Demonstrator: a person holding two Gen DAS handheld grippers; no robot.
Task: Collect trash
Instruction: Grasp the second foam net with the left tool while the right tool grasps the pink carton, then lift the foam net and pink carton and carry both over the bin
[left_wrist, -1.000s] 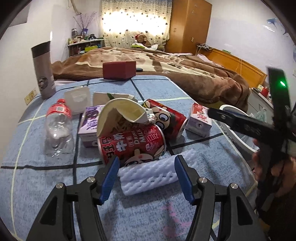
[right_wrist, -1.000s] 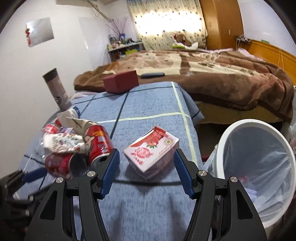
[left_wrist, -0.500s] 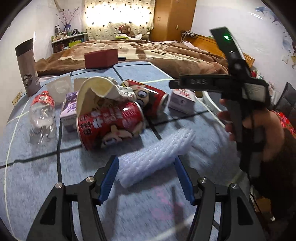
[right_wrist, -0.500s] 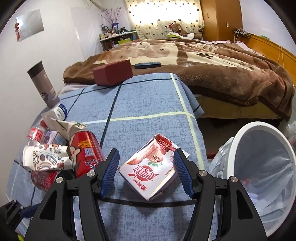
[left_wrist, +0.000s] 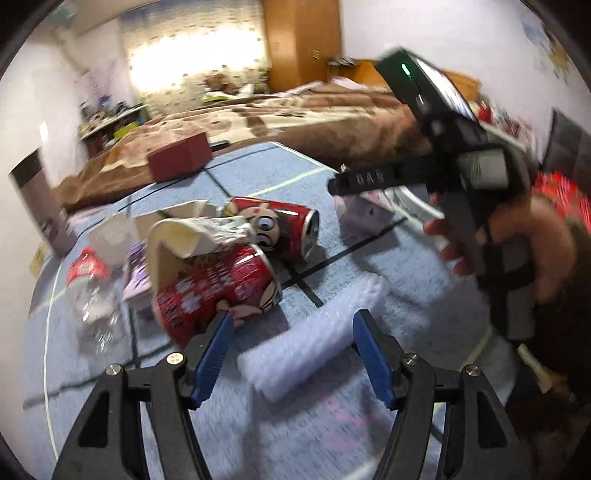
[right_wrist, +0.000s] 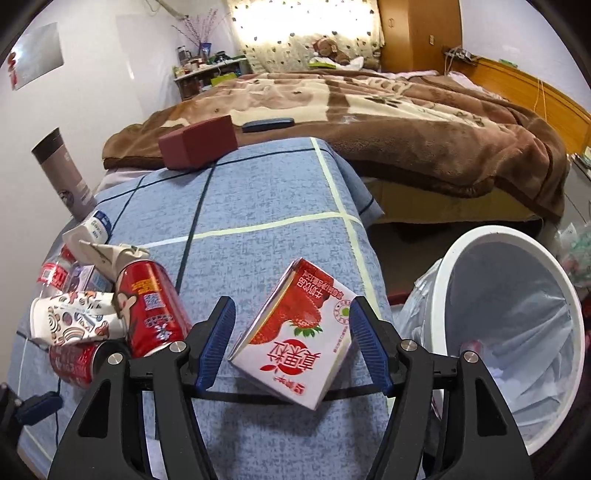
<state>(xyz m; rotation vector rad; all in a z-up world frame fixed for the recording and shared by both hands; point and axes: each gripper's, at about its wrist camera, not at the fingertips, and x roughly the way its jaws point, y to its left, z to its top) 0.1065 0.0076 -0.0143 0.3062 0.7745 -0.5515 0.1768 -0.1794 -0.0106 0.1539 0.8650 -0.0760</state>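
My left gripper (left_wrist: 290, 341) is open, its blue fingers either side of a white foam sleeve (left_wrist: 314, 338) lying on the blue cloth. Two red cans (left_wrist: 218, 291) and a crumpled paper cup (left_wrist: 184, 236) lie just beyond it. My right gripper (right_wrist: 291, 343) is open around a pink strawberry milk carton (right_wrist: 299, 332), which sits tilted on the cloth; the fingers do not touch it. The right gripper's body and hand show in the left wrist view (left_wrist: 461, 177). A white lined trash bin (right_wrist: 517, 332) stands to the right.
A clear plastic bottle (left_wrist: 92, 295), a purple carton (left_wrist: 138, 273), a dark red box (right_wrist: 199, 142) and a grey tumbler (right_wrist: 62, 173) are on the table. A bed with a brown blanket (right_wrist: 388, 103) lies behind. The table edge drops beside the bin.
The right gripper has moved in over the carton, which now stands more tilted between its fingers. The left gripper has swung and the foam sleeve now lies diagonally between its fingers.
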